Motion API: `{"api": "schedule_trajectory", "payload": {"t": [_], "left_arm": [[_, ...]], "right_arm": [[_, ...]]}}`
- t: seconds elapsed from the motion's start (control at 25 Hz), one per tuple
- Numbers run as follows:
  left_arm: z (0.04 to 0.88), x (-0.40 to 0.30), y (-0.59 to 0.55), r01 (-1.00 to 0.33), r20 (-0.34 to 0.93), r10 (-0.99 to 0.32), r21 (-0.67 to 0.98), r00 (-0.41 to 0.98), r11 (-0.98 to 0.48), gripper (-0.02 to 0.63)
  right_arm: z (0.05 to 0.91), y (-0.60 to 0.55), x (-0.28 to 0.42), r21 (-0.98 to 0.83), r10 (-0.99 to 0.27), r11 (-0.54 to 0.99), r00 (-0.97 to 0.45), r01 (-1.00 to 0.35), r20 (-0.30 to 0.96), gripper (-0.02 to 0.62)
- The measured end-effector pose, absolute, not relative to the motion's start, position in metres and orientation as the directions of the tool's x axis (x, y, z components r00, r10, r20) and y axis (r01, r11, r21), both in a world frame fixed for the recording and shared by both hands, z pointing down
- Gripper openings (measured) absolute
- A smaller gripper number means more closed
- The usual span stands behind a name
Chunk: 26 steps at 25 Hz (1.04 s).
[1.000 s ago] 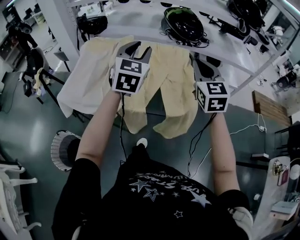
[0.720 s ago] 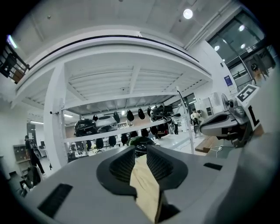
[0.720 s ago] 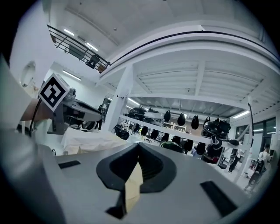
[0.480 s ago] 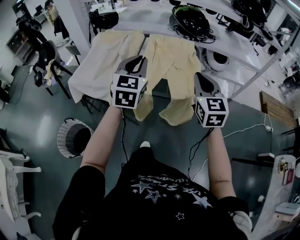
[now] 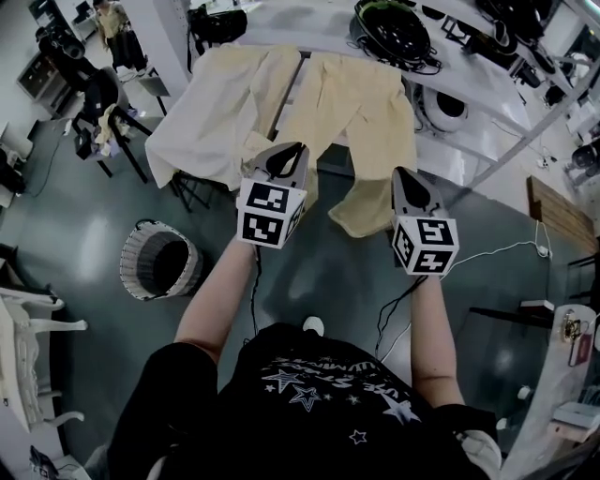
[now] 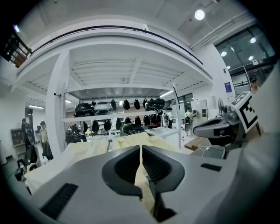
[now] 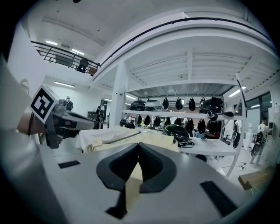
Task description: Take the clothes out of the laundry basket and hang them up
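Observation:
Pale yellow trousers point(image 5: 370, 103) hang over a drying rack point(image 5: 292, 77), both legs falling toward me. My left gripper point(image 5: 284, 152) is at the left leg's end. Its jaws have just been closing, and in the left gripper view point(image 6: 140, 151) a strip of yellow cloth point(image 6: 143, 186) is pinched between them. My right gripper point(image 5: 406, 176) is shut on the right leg's edge; the right gripper view point(image 7: 138, 148) shows the cloth point(image 7: 132, 183) clamped in its jaws. A cream garment point(image 5: 208, 122) lies on the rack to the left. The laundry basket point(image 5: 159, 264) stands on the floor at lower left.
Beyond the rack a white table point(image 5: 309, 23) carries a black helmet point(image 5: 394, 23) and cables. A chair with clothes point(image 5: 98, 117) stands at far left. A wooden board point(image 5: 553, 211) and a cable point(image 5: 497, 253) lie on the floor at right.
Both grippers have drawn back toward me and lower, away from the rack. The left jaws, open a second ago, have shut on the trouser leg. The right stayed shut.

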<state>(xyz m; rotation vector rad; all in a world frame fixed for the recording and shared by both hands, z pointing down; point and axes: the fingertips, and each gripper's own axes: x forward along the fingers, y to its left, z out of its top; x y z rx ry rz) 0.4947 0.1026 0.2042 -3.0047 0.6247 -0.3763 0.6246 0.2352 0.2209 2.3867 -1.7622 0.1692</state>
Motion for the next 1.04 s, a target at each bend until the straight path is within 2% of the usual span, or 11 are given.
{"api": "schedule_trajectory", "payload": {"t": [0.4,0.68,1.04], "left_arm": [[0.263,0.392,0.145,-0.348,0.332,-0.338,-0.030,0.881,-0.937,0.032],[0.277,0.320,0.181,-0.324,0.346,-0.302,0.006,0.888,-0.946,0.032],[0.276,0.271,0.237,-0.248,0.357,-0.223,0.025,0.907,-0.968,0.032]], "right_arm": [[0.255,0.249,0.538,0.023,-0.922,-0.282,0.278,-0.959,0.269,0.008],[0.270,0.286,0.465,0.009,-0.909,-0.300,0.289,-0.954,0.300,0.008],[0.265,0.334,0.396,0.021,-0.900,-0.309,0.300,-0.951,0.317,0.008]]}}
